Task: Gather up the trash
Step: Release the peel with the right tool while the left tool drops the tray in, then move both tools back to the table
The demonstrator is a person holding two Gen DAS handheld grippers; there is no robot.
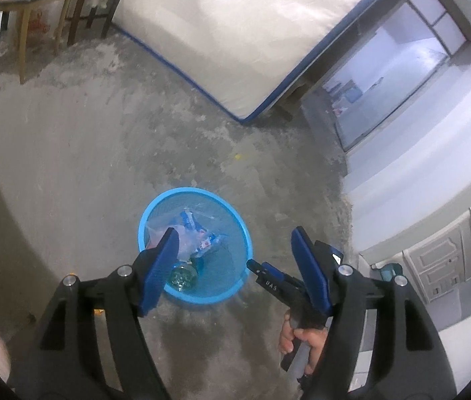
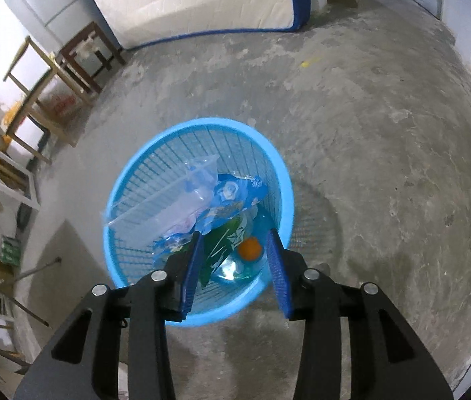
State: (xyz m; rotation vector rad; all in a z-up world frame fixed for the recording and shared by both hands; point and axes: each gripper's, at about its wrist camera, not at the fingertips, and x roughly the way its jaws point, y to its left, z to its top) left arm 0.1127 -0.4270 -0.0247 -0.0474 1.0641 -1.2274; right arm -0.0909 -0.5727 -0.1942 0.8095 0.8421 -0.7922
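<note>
A blue mesh waste basket (image 1: 242, 233) stands on the concrete floor; it also shows in the right wrist view (image 2: 287, 186). Inside lie a clear plastic bag (image 2: 175, 206), a blue wrapper (image 2: 235, 196), a green wrapper (image 2: 225, 246) and a clear bottle with an orange cap (image 2: 250, 248). My left gripper (image 1: 235, 236) is open and empty above the basket. My right gripper (image 2: 235, 243) is open and empty, hovering over the basket's near rim. The right gripper's tip (image 1: 269, 273) and the hand holding it show at the left wrist view's lower right.
A white mattress with blue edging (image 1: 235, 33) (image 2: 202, 0) leans at the back. Wooden stools (image 2: 78, 56) and frames stand at the left. A small yellow scrap (image 2: 305, 64) lies on the floor. A doorway (image 1: 385, 76) and white cabinets (image 1: 435, 266) are at the right.
</note>
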